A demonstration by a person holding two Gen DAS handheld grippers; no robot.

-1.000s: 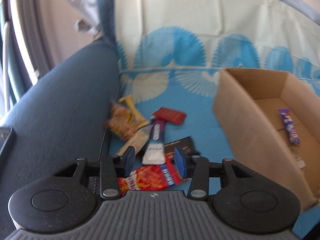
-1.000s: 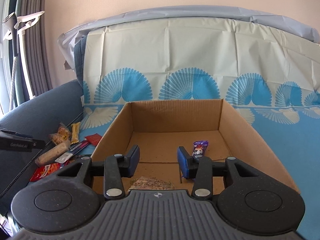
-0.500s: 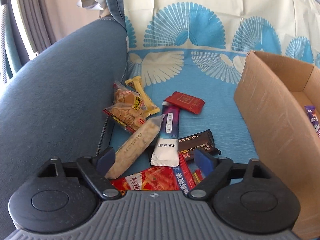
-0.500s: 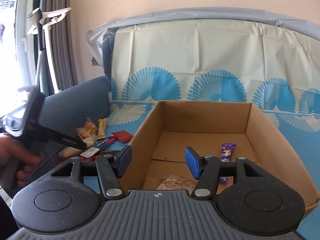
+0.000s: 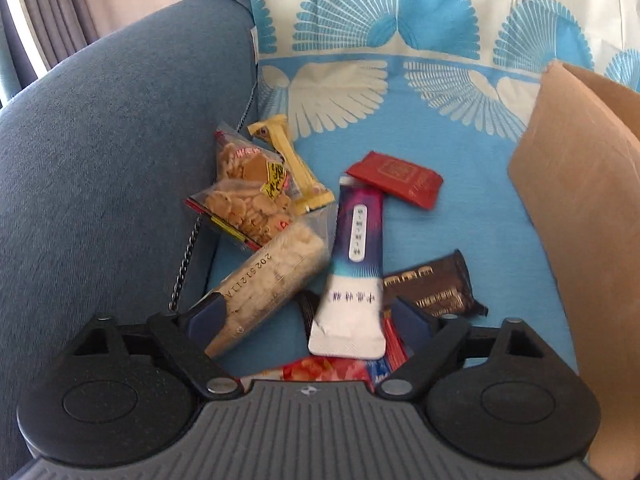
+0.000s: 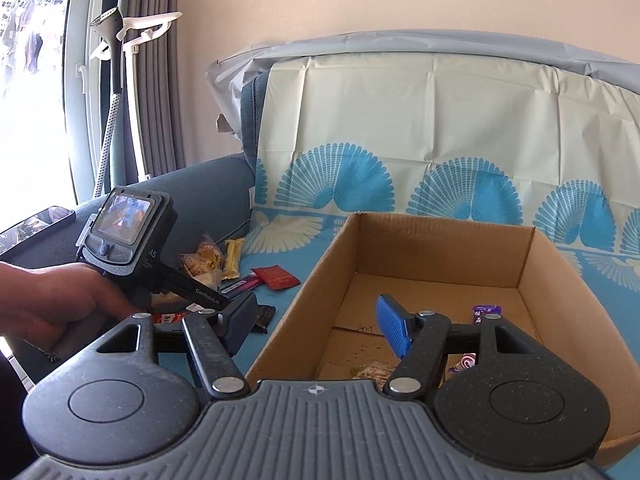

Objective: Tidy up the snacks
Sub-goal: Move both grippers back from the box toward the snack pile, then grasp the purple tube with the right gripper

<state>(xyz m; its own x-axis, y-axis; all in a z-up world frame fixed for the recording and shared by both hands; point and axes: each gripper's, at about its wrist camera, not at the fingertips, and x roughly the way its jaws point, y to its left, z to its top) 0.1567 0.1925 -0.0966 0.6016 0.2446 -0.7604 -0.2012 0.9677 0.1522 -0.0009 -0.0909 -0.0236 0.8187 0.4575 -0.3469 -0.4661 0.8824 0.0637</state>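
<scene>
Your left gripper (image 5: pixel 306 314) hangs spread but narrowing over the snack pile, nothing pinched — next, straddle the purple-white packet (image 5: pixel 354 272) ahead and squeeze.

Bright window daylight, fisheye-bent edges

Snack pile (image 5: pixel 304 240) left of box (image 6: pixel 420 280), on sofa cover (image 5: pixel 460 216)

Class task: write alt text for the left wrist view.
An open left claw, jaws closing, hangs above a pile of snack packets on a blue patterned cloth. A sofa arm stands left, a cardboard box right.
</scene>
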